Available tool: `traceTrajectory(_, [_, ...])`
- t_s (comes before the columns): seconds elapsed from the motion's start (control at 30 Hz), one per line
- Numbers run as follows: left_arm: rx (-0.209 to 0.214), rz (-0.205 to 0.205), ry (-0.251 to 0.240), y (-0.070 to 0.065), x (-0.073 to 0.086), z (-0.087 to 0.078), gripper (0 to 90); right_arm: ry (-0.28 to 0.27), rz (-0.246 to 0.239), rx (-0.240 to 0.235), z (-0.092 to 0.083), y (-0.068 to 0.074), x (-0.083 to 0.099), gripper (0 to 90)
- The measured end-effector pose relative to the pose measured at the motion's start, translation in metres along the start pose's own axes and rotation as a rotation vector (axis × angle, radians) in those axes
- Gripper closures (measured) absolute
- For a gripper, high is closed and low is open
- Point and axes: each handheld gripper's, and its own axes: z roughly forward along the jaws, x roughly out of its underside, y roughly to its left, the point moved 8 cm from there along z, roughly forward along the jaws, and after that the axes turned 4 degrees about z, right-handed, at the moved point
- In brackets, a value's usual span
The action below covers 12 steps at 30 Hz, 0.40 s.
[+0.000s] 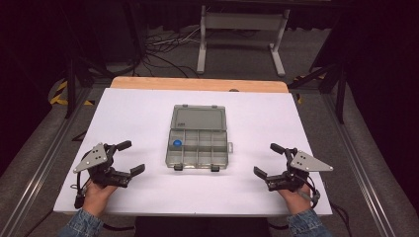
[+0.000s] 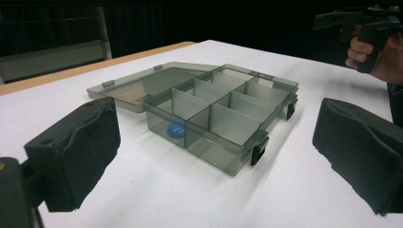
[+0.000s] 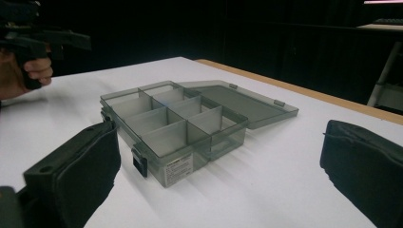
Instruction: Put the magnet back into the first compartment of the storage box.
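From up top your left gripper (image 1: 131,158) and right gripper (image 1: 264,159) sit wide open, empty, flanking the open organizer box (image 1: 197,148) mid-table, and your left gripper view shows a blue piece (image 2: 176,130) inside, so a clumsy lid nudge could probably skid the box

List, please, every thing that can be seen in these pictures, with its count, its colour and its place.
organiser box: one, smoky grey clear plastic, middle of the table, open, split into compartments
lid: one, same grey, laid back flat behind the box
blue piece: one, blue, in the far left compartment of the box
latches: two, black, on the near edge of the box
table: one, white top with a wooden far edge
white frame: one, on the floor beyond the table
left gripper: one, black, left of the box, jaws apart
right gripper: one, black, right of the box, jaws apart
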Motion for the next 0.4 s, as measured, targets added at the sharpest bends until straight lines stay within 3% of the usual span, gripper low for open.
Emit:
traceTrajectory(0.17, [0.004,0.014,0.001,-0.001,-0.0012,0.0013,2.7,-0.022,0.014,-0.002,-0.0012,-0.0006,0.0006,0.4])
traceTrajectory(0.4, [0.002,-0.02,-0.031,0.0028,-0.0029,-0.0041,2.5,-0.021,0.013,0.005,-0.0004,-0.001,0.0019,0.5])
